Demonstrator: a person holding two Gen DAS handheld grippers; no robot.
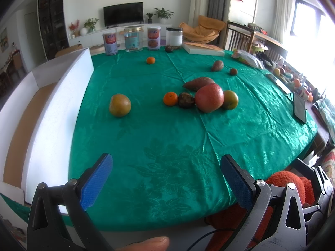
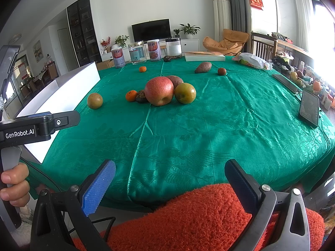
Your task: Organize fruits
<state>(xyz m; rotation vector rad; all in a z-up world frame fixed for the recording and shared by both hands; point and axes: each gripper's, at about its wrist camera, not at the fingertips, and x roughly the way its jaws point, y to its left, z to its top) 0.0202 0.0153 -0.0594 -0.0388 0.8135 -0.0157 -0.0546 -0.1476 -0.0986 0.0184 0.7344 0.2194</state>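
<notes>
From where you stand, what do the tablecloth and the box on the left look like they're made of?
Tablecloth: a glossy green satin-like fabric, judging by its sheen, creases and woven flower pattern. Box: probably cardboard, white outside and brown inside, with stiff flat walls.

Black-framed tongs (image 2: 169, 179) carry blue textured pads (image 2: 98, 188), silver screws, white "GenRobot.AI" lettering.
</notes>
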